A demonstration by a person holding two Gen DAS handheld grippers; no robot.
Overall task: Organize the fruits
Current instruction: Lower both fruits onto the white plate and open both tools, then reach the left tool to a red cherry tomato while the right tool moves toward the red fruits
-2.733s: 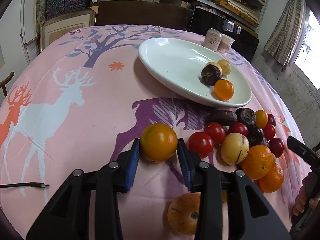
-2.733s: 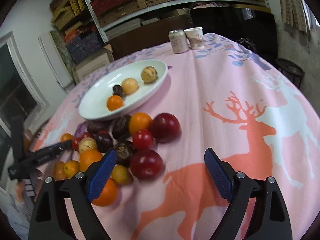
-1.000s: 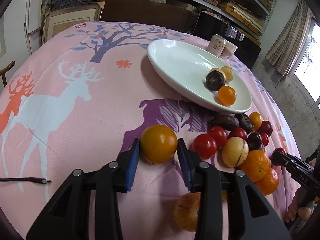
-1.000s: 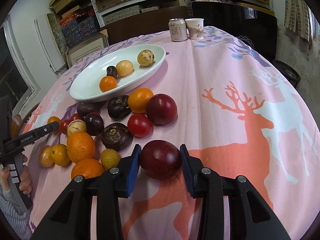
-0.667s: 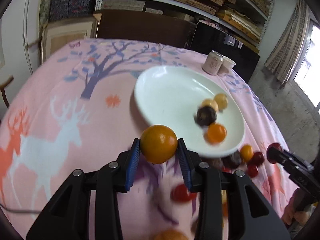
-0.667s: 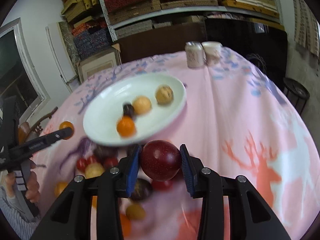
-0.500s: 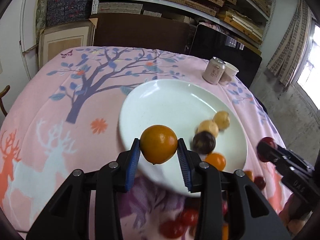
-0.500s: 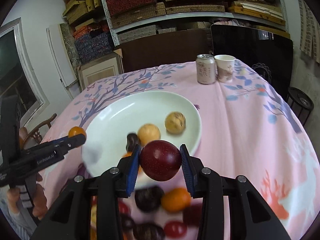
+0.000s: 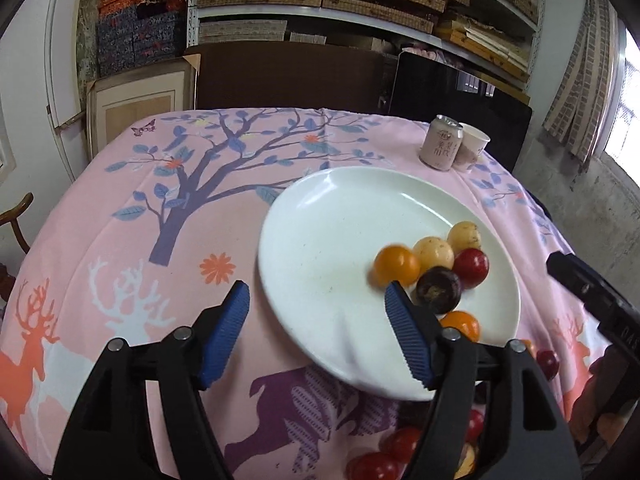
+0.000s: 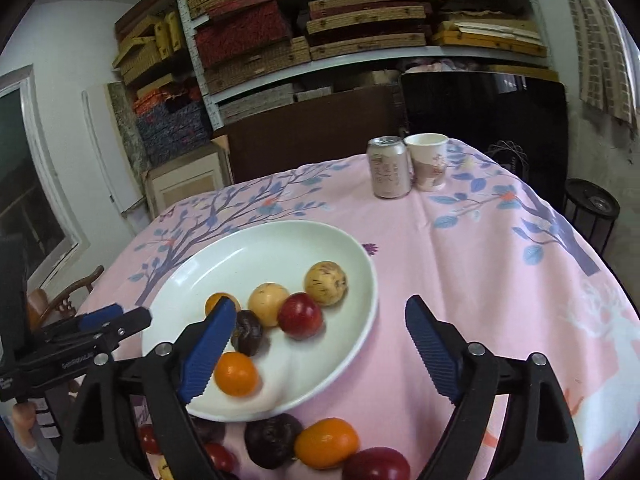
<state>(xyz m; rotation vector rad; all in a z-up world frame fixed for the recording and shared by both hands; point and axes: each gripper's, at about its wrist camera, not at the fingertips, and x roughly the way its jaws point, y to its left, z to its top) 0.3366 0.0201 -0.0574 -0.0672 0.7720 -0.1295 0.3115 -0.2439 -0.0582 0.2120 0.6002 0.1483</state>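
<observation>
My left gripper [image 9: 320,332] hovers over the near rim of the white plate [image 9: 328,236]. Its jaws are opening and nothing is between them. The orange fruit [image 9: 396,266] lies blurred in the plate beside two yellow fruits, a red plum [image 9: 471,268] and a dark fruit. My right gripper [image 10: 320,350] hangs over the plate [image 10: 264,248] from the other side, its jaws also opening and empty. In the right wrist view the red plum [image 10: 300,316] rests among the other fruits, and the left gripper [image 10: 128,314] shows at the left.
A pile of loose fruits [image 10: 326,442] lies on the pink tablecloth just in front of the plate. A drink can [image 10: 389,168] and a paper cup [image 10: 427,162] stand at the far edge. A wooden chair [image 10: 64,296] is at the left, and shelves are behind.
Both grippers rose from the fruit pile to the plate, the left carrying the orange fruit and the right the red plum. Both jaws have opened and the two fruits now lie in the plate.
</observation>
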